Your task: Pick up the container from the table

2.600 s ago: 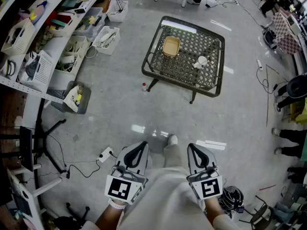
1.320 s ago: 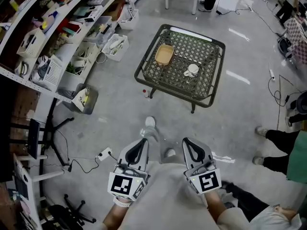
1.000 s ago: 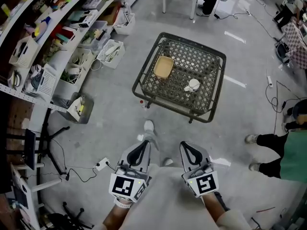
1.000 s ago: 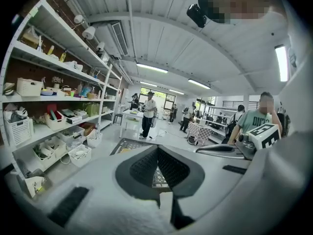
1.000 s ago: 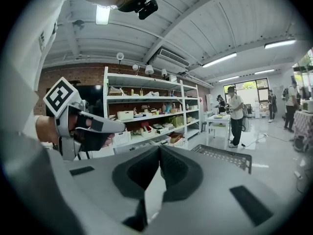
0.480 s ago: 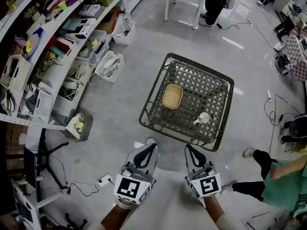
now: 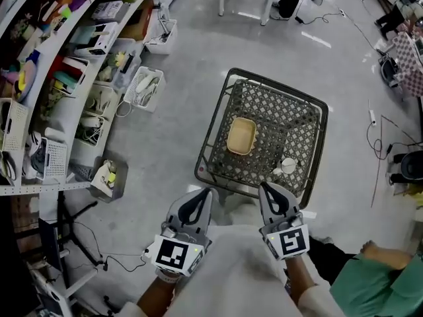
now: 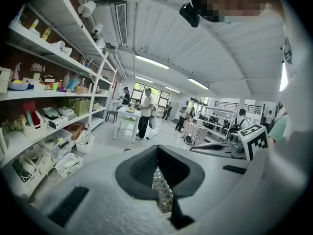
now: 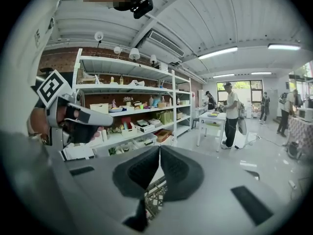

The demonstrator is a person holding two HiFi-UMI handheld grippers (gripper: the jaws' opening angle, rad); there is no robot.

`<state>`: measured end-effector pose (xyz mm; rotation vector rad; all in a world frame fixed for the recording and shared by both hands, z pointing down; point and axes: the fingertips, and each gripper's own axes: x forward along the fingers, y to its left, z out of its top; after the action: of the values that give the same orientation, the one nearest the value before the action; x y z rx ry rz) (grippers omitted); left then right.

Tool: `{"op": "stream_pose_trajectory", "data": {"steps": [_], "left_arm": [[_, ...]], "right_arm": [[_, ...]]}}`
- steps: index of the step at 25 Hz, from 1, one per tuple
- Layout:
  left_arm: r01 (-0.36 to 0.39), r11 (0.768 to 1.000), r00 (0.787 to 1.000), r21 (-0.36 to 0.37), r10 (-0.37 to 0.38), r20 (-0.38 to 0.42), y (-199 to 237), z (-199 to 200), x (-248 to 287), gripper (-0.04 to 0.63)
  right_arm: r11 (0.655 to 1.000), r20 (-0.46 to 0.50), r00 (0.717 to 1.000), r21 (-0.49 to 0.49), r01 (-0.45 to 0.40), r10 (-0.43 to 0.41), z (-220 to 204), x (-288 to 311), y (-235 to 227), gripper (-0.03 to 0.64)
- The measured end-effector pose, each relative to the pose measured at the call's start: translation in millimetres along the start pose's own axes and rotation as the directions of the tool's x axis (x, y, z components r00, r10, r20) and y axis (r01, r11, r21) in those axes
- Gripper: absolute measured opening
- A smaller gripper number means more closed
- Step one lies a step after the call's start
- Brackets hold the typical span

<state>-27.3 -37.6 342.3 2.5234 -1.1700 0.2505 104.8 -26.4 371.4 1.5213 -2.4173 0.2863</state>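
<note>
A tan rectangular container (image 7: 241, 135) lies on the dark lattice table (image 7: 215, 140), left of its middle. A small white cup (image 7: 287, 166) stands near the table's right front. My left gripper (image 7: 204, 193) and right gripper (image 7: 266, 189) are held side by side close to my body, just short of the table's near edge. Both are shut with nothing between the jaws. In the left gripper view the left gripper (image 8: 157, 149) has its tips together, with the lattice table (image 8: 161, 196) showing below them. The right gripper (image 9: 159, 149) in its own view is shut too.
Shelving (image 7: 59, 58) packed with boxes and baskets runs along the left, with white bins (image 7: 144, 88) on the floor beside it. A person in green (image 7: 377, 276) is at the lower right. Cables (image 7: 377, 150) trail on the floor to the right. Other people stand by a white table (image 9: 215, 116) farther off.
I have walked toward the table, which now lies just ahead of the grippers instead of far off. Both grippers stayed shut and held in front of me. The person in green moved at the right.
</note>
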Motion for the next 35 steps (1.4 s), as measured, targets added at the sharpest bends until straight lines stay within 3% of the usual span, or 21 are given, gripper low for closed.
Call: {"op": "stream_pose_trajectory", "data": {"steps": [21,28,35], "left_arm": [[-0.017,0.999,0.997,-0.046,0.013,-0.074,18,-20,31,0.023],[-0.033,0.995,0.995,-0.089,0.024,-0.098,24,-36,40,0.023],[-0.073,0.994,0.989,-0.084,0.061,-0.132,44,-50,41,0.023]], "right_arm": [[0.996,-0.153,0.985,-0.031,-0.08,0.074,-70,89,-12,0.021],[0.991,-0.23,0.968,-0.067,-0.119,0.101,-108,118,-14,0.031],[0.982,-0.32,0.94,-0.106,-0.155,0.113,-156,148,-18,0.064]]}}
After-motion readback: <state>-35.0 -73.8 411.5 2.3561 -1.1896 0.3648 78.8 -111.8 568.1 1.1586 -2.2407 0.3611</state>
